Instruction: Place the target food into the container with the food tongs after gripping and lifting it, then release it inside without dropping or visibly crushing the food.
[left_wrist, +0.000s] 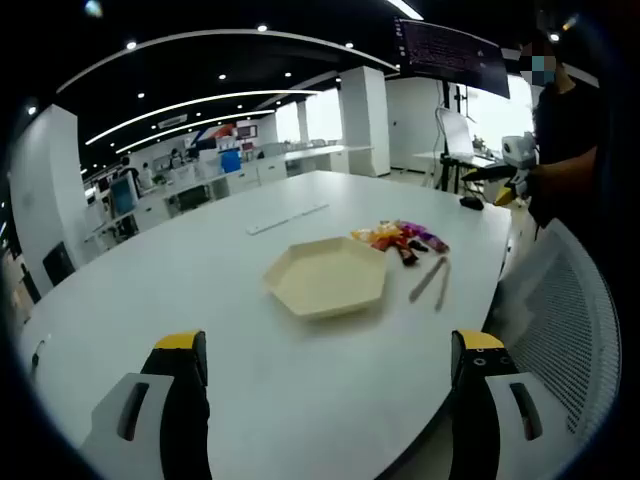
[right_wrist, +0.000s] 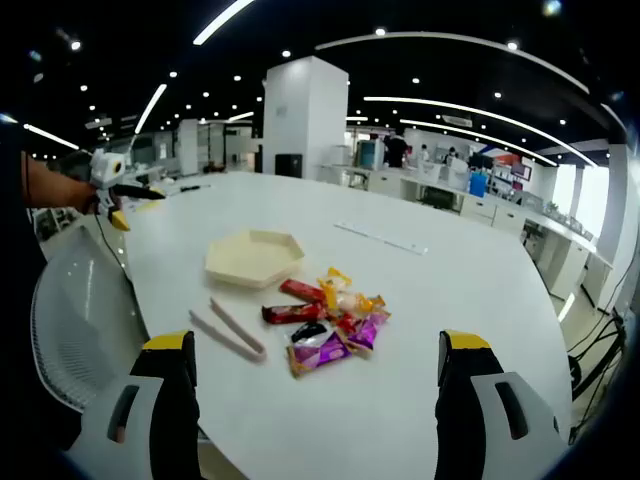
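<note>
- While both your grippers hang back off the table edge, nothing is in hand yet: your right gripper (right_wrist: 312, 400) stands with its jaws spread wide and empty, and your left gripper (left_wrist: 330, 400) is just as wide and just as empty.
- Ahead of the right jaws and a little to their left, the food tongs (right_wrist: 228, 331) lie flat on the white table (right_wrist: 450, 290), untouched, beside a chair's mesh back (right_wrist: 80, 320).
- Just beside the tongs sits the pile of wrapped snacks (right_wrist: 325, 322), red, purple, yellow and orange wrappers bunched together; which 1 is the target I cannot tell.
- Beyond them waits the hexagonal tray (right_wrist: 254, 257), pale and bare inside; in the left gripper view it (left_wrist: 327, 277) sits dead ahead, near the snacks.
- My read: you're at step 1, the tongs pickup not yet begun.
- Next move calls for bringing 1 gripper down over the tongs' handle end and closing gently, so the tips stay free to pinch a wrapper.
</note>
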